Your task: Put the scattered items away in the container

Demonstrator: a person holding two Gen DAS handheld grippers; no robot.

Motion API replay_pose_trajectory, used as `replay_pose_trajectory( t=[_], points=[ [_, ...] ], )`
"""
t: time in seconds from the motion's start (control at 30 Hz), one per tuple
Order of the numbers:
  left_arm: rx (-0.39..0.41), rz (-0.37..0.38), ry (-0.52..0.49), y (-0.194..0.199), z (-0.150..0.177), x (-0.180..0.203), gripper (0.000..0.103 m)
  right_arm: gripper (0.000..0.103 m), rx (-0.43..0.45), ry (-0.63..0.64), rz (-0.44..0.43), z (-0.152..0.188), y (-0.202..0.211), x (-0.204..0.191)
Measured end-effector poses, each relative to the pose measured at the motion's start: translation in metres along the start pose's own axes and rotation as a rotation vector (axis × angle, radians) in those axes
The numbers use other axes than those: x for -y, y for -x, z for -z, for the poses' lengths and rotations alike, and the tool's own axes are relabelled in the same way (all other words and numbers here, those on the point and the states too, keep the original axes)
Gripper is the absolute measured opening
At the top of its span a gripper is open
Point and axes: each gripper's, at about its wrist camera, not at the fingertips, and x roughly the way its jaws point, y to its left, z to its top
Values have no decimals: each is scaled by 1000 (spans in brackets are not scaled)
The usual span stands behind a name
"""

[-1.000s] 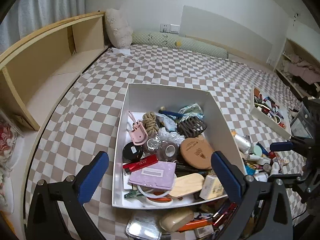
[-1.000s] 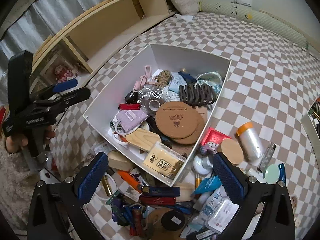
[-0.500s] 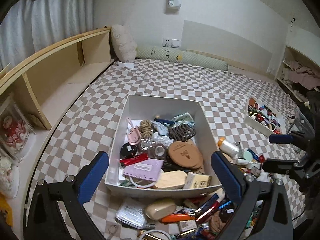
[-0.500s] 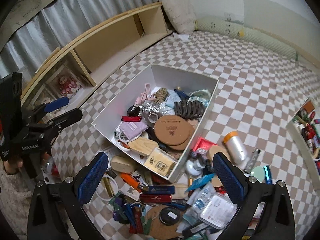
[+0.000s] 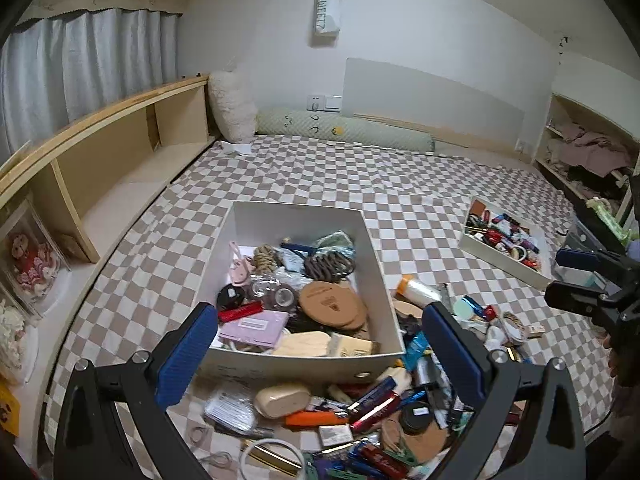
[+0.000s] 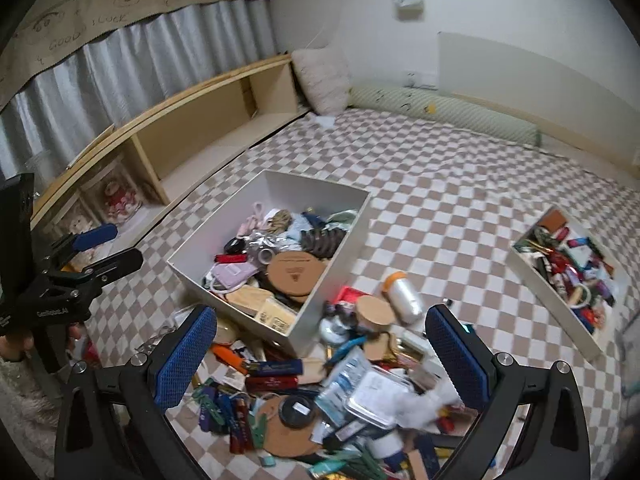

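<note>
A white box point(image 5: 298, 360) point(image 6: 332, 284) sits on the checked bed cover, filled with small items: cork coasters point(image 5: 328, 304), a lilac pouch point(image 5: 254, 326), a dark hair claw point(image 5: 328, 267). A heap of scattered items point(image 5: 360, 412) point(image 6: 340, 396) lies in front of and to the right of it: an orange lighter point(image 5: 316, 418), a beige case point(image 5: 282, 400), a silver bottle with an orange cap point(image 6: 404, 298). My left gripper point(image 5: 320, 352) hangs open above the box's near wall, nothing between its fingers. My right gripper point(image 6: 320, 356) is open and empty above the heap.
A second white tray point(image 5: 504, 246) point(image 6: 560, 280) of small items lies to the right. A wooden shelf unit point(image 5: 108, 160) runs along the left edge of the bed. Pillows point(image 5: 234, 110) lie at the far wall. A hand point(image 6: 16, 346) holds the left gripper's handle.
Both grippers have drawn back and risen, so the box looks smaller and more of the near heap and the room shows. Both stay open and empty.
</note>
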Motion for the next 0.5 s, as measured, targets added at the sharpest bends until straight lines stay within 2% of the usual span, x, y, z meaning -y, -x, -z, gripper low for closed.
replay_pose_trajectory(
  t=[0.2, 0.5],
  points=[
    [7, 30, 22, 13, 9, 9, 103, 103, 35, 19, 50, 16, 22, 5],
    [28, 17, 12, 29, 17, 20, 103, 103, 55, 19, 102, 41, 42, 11]
  ],
)
